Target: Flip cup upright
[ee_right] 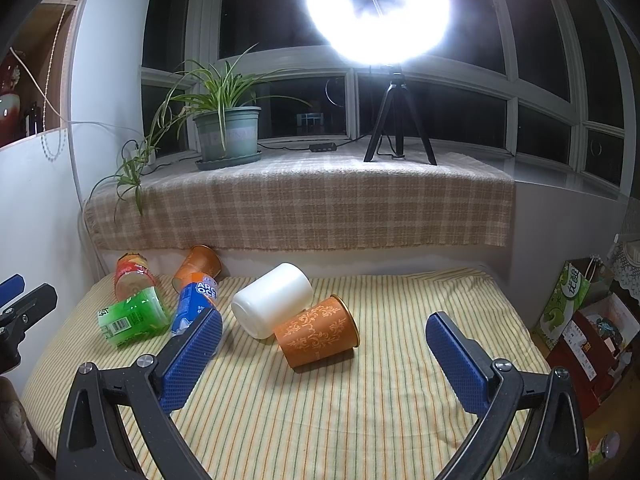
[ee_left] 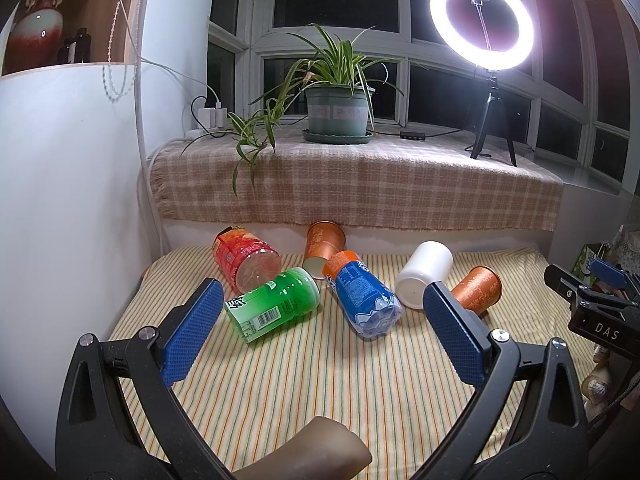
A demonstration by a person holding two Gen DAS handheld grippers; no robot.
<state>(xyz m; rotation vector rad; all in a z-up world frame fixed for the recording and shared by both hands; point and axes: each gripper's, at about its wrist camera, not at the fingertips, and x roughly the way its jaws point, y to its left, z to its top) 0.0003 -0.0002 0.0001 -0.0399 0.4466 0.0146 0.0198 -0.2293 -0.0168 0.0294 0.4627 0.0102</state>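
Observation:
Several cups lie on their sides on the striped cloth (ee_left: 304, 376). An orange patterned cup (ee_right: 318, 332) lies in front of my right gripper (ee_right: 324, 336), against a white cup (ee_right: 272, 300); both show in the left wrist view, orange (ee_left: 478, 288) and white (ee_left: 424, 274). A second orange cup (ee_left: 323, 246) lies by the back wall, seen also in the right wrist view (ee_right: 198, 266). My left gripper (ee_left: 320, 312) is open and empty, in front of a green cup (ee_left: 274, 306) and a blue cup (ee_left: 364, 300). A red cup (ee_left: 246, 258) lies behind. My right gripper is open and empty.
A ledge with a checked cloth (ee_left: 352, 184) rises behind the cups, bearing a potted plant (ee_left: 338, 112) and a ring light on a tripod (ee_left: 482, 24). A white wall (ee_left: 60, 200) stands at the left. Boxes and bags (ee_right: 580, 320) sit at the right edge.

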